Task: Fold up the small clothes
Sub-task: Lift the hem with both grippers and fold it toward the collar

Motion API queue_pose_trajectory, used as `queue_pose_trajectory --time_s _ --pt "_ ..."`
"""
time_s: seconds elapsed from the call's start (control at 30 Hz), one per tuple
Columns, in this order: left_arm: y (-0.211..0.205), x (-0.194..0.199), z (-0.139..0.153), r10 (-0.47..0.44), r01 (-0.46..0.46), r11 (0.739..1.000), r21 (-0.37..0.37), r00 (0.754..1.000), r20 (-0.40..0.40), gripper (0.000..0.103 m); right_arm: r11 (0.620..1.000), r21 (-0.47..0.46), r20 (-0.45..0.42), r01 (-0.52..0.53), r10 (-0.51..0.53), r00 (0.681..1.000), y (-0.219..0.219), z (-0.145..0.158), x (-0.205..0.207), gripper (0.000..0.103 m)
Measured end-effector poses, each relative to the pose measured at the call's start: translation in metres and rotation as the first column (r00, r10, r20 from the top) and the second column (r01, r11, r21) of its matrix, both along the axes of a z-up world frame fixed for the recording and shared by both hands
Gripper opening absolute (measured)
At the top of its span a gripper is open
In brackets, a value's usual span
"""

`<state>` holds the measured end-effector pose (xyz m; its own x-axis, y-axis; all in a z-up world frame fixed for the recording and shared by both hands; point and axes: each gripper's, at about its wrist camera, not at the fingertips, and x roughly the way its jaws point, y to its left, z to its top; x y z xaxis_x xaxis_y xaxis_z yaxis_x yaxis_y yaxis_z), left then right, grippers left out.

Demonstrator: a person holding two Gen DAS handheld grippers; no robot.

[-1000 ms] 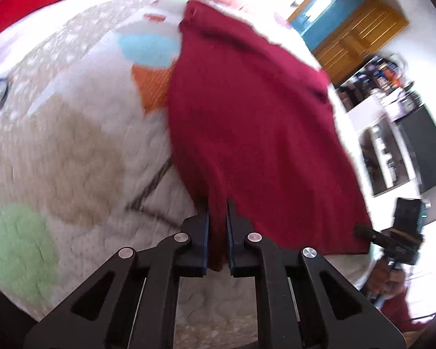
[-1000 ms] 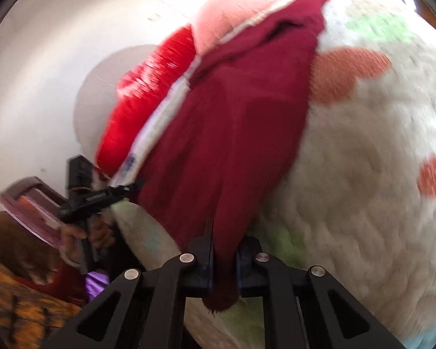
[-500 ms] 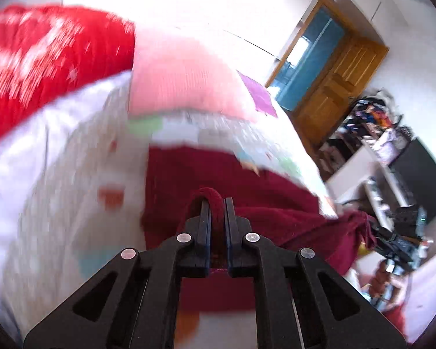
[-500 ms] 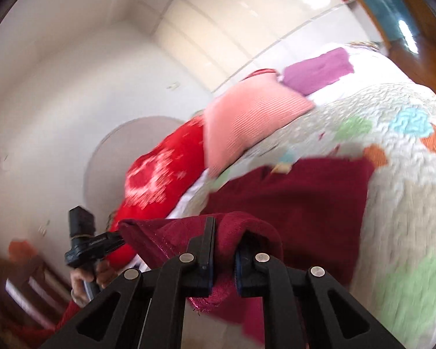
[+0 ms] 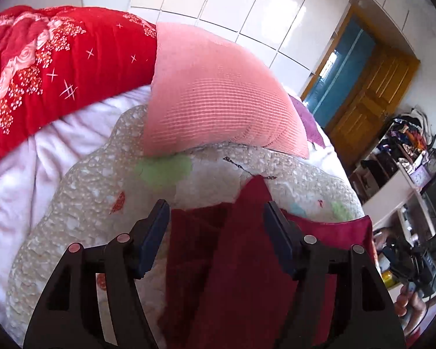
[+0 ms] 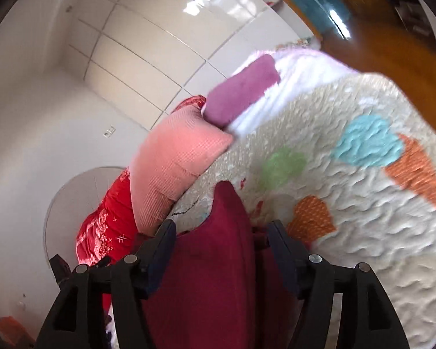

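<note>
A dark red garment (image 5: 232,261) lies folded over on a quilted bedspread (image 5: 84,192) with coloured patches. My left gripper (image 5: 216,226) is open, its fingers standing wide on either side of a raised corner of the garment. In the right wrist view the same garment (image 6: 212,276) lies between the fingers of my right gripper (image 6: 221,244), which is also open. A pointed corner of cloth sticks up in the gap of each gripper. Neither gripper pinches the cloth.
A pink pillow (image 5: 218,99) and a red floral quilt (image 5: 43,58) lie at the head of the bed. A purple pillow (image 6: 241,90) lies beyond. A wooden door (image 5: 372,99) and cluttered shelves (image 5: 401,151) stand at the right.
Both grippers were shut on the garment's edge and carried it up toward the pillows, folding it over. Now both have opened and let the cloth go.
</note>
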<state>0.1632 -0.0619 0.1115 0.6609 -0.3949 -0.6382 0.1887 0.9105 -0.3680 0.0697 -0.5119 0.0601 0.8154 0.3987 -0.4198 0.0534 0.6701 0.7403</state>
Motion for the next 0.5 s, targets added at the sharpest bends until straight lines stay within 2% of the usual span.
queue_pose_trajectory --time_s 0.07,0.1,0.17,0.2,0.23,0.3,0.37,0.4,0.5 --pt "-0.002 -0.005 -0.003 -0.021 0.021 1.0 0.01 1.0 -0.012 0.067 0.996 -0.062 -0.014 -0.068 0.068 0.998 0.014 0.006 -0.004 0.06" --pt "-0.004 -0.01 -0.008 -0.03 0.03 0.999 0.013 0.999 -0.021 0.067 0.987 -0.122 -0.021 -0.105 0.103 0.994 0.027 0.008 -0.004 0.052" --pt "-0.011 -0.014 -0.016 -0.05 0.051 0.999 0.017 0.998 -0.045 0.067 0.953 -0.249 -0.034 -0.174 0.171 0.985 0.059 0.009 -0.001 0.046" --pt "-0.015 -0.018 -0.021 -0.056 0.058 0.998 0.032 0.997 -0.059 0.067 0.936 -0.299 -0.059 -0.185 0.176 0.983 0.069 0.006 0.002 0.043" --pt "-0.022 -0.019 -0.031 -0.055 0.061 0.995 0.078 0.995 -0.079 0.067 0.923 -0.338 -0.1 -0.183 0.159 0.982 0.076 0.0 0.009 0.043" --pt "-0.033 -0.014 -0.046 -0.036 0.054 0.986 0.161 0.993 -0.116 0.067 0.921 -0.352 -0.184 -0.167 0.107 0.977 0.079 -0.02 0.027 0.04" --pt "-0.039 -0.008 -0.062 -0.027 0.063 0.976 0.207 0.984 -0.174 0.067 0.922 -0.361 -0.218 -0.14 0.062 0.974 0.074 -0.031 0.043 0.037" --pt "-0.039 -0.005 -0.069 -0.002 0.047 0.974 0.221 0.98 -0.199 0.067 0.925 -0.355 -0.219 -0.134 0.057 0.974 0.072 -0.032 0.047 0.037" --pt "-0.033 -0.008 -0.075 0.011 0.028 0.98 0.195 0.98 -0.197 0.067 0.926 -0.356 -0.206 -0.125 0.053 0.977 0.073 -0.014 0.039 0.039"
